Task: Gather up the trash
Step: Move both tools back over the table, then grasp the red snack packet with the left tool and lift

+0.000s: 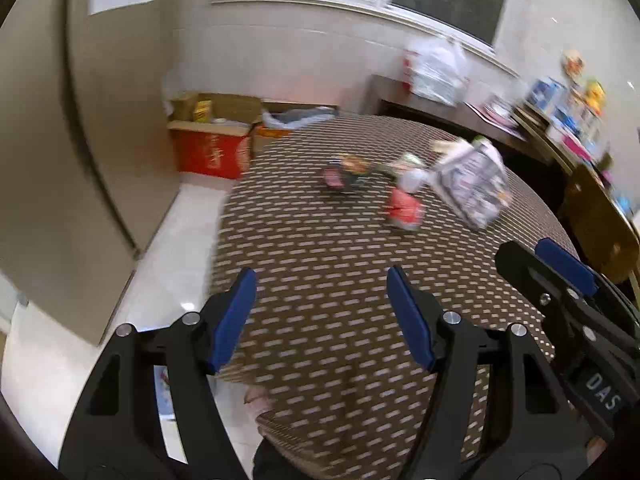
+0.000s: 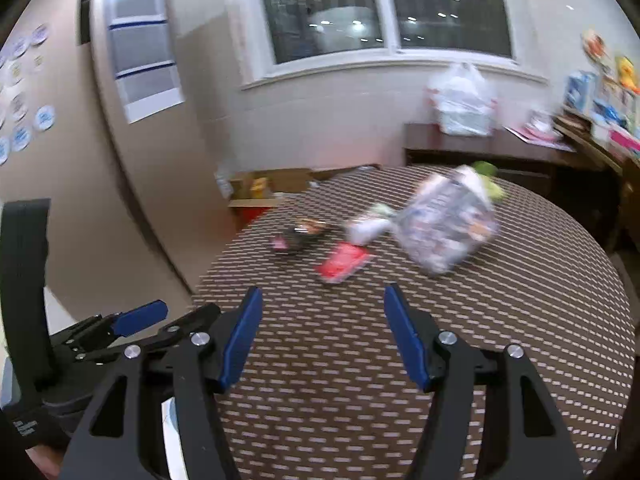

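Observation:
Trash lies on a round table with a brown patterned cloth: a red wrapper, a dark wrapper, a white crumpled piece and a printed bag standing open. My left gripper is open and empty over the near edge of the table. My right gripper is open and empty, also short of the trash. Each gripper shows at the side of the other's view. Both views are blurred.
Cardboard boxes, one red, stand on the floor beyond the table. A dark side table under the window carries a white plastic bag. Shelves with toys are at the right. White tile floor lies left.

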`<control>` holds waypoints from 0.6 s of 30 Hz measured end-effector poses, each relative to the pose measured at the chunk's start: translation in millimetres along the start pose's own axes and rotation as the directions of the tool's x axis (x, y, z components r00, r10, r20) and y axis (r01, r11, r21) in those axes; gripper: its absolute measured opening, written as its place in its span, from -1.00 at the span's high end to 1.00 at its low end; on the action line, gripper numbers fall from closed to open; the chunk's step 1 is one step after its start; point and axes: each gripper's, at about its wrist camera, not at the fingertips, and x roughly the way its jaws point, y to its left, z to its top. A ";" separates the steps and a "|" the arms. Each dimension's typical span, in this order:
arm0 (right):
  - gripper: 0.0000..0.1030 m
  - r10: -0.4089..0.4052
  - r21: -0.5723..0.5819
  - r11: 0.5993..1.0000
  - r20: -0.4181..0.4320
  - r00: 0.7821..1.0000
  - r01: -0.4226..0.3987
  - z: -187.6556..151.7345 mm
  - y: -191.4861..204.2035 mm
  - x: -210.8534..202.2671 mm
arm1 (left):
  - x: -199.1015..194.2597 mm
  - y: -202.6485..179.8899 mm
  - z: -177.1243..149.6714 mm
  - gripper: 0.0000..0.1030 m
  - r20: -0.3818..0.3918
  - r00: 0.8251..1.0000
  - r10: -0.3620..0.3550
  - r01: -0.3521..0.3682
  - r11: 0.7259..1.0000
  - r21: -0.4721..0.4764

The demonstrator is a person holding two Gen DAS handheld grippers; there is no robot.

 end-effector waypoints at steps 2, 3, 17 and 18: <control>-0.21 -0.027 0.026 0.999 -0.007 1.000 0.027 -1.1 -20.5 1.6 | 11.1 -19.0 4.5 -0.30 -0.010 1.000 -0.012 0.013 0.999 0.039; -0.21 -0.039 0.040 0.998 -0.012 0.999 0.039 -2.1 -29.8 2.6 | 16.5 -26.6 6.7 -0.30 -0.018 1.000 -0.010 0.011 0.999 0.051; -0.26 -0.092 0.113 0.989 -0.078 0.993 0.100 4.6 -92.9 36.4 | 90.6 -84.2 37.0 -0.29 -0.084 0.996 0.041 -0.025 0.984 0.177; -0.26 -0.091 0.112 0.989 -0.081 0.993 0.099 5.5 -92.6 39.2 | 95.7 -85.5 39.6 -0.29 -0.093 0.995 0.042 -0.024 0.983 0.184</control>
